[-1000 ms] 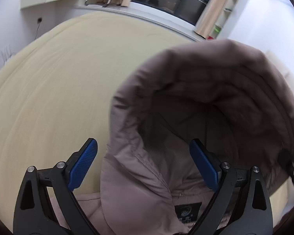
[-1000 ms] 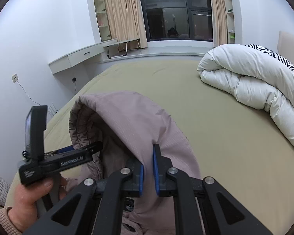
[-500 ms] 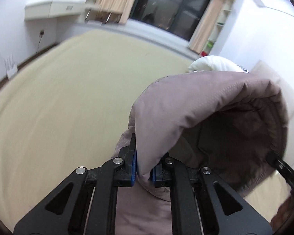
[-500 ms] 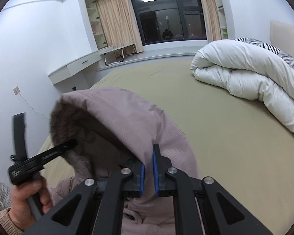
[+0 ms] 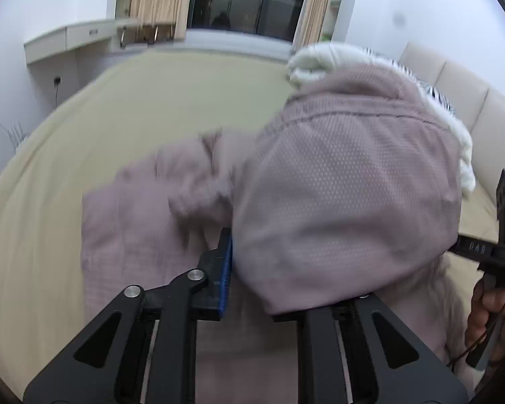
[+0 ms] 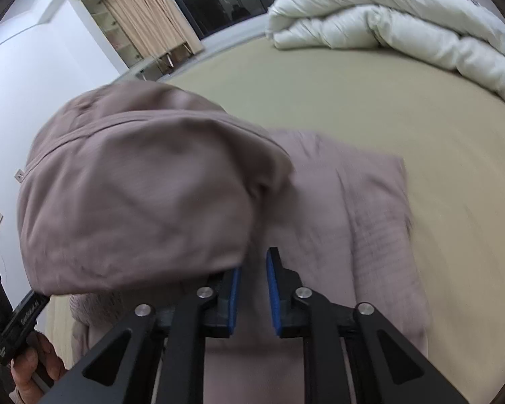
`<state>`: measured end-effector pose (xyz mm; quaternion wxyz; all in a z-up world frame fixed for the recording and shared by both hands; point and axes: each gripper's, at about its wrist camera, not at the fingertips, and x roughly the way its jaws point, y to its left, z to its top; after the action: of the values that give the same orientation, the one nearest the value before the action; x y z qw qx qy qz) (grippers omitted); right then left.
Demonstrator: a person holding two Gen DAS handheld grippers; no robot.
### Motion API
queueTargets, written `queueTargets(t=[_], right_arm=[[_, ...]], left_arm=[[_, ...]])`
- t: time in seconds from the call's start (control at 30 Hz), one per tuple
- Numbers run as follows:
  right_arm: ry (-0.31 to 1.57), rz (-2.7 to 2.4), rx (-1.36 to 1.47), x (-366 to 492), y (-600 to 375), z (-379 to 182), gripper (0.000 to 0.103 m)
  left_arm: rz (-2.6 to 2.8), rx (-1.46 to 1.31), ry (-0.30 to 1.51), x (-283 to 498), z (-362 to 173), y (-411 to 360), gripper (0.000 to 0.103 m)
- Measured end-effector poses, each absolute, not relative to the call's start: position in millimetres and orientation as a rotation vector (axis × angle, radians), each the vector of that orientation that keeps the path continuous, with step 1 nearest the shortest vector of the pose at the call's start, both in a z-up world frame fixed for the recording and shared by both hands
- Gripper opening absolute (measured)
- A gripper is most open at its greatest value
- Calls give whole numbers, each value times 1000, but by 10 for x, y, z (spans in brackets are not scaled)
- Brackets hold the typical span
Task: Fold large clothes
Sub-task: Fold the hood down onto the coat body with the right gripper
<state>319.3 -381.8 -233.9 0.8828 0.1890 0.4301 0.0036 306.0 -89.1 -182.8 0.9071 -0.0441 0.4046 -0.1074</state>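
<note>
Left wrist view: the mauve hooded jacket [image 5: 192, 222] lies on the beige bed [image 5: 84, 141], its hood [image 5: 346, 195] bulging up over the left gripper [image 5: 252, 262]. Only one blue-padded finger [image 5: 225, 269] shows; the hood covers the other, so I cannot tell whether this gripper clamps fabric. A white duvet [image 5: 320, 62] sits behind.

Right wrist view: the right gripper [image 6: 254, 294] hangs over the jacket [image 6: 353, 222], fingers [image 6: 272, 289] slightly parted and released, nothing between them. The hood [image 6: 141, 195] rests at its left.
</note>
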Motion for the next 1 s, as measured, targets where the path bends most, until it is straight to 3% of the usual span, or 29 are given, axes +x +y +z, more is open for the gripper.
queueTargets(t=[0.07,0.13,0.2,0.3,0.47,0.57,0.7,0.77,0.83,1.0], right_arm=[[902,-5,407,3003,-3876,-2361,22],[898,-20,409,2856,-3936,-2306,42],[873,-47,394,2727,-3977,-2166,53],[813,6,379,2676,-3884,-1853,53],[747,138,292,2888,-3440,-1458,53],[759,153,259,3200,-3251,-1500,48],[840,123,233,3577,-3093,-1825,41],[947,72,222,3800,-3120,-2138,30],[1013,34,217,3927,-3203,-2410,4],[950,80,142,3838,-3236,-2665,1]], left_arm=[[-234,-131,900,2868,-1932,-863,18],[-213,-165,940,2613,-1965,-732,18],[-222,-176,952,2438,-1915,-709,18],[-233,-197,846,2387,-1552,-680,18],[-305,-186,679,2936,-817,-850,18],[-354,-139,721,3257,-817,-1045,18],[-295,-53,840,3887,-1270,-1278,18],[-264,-84,946,4056,-1688,-1268,18],[-255,-114,981,4093,-1981,-1169,18],[-252,-87,969,4078,-2360,-1222,18]])
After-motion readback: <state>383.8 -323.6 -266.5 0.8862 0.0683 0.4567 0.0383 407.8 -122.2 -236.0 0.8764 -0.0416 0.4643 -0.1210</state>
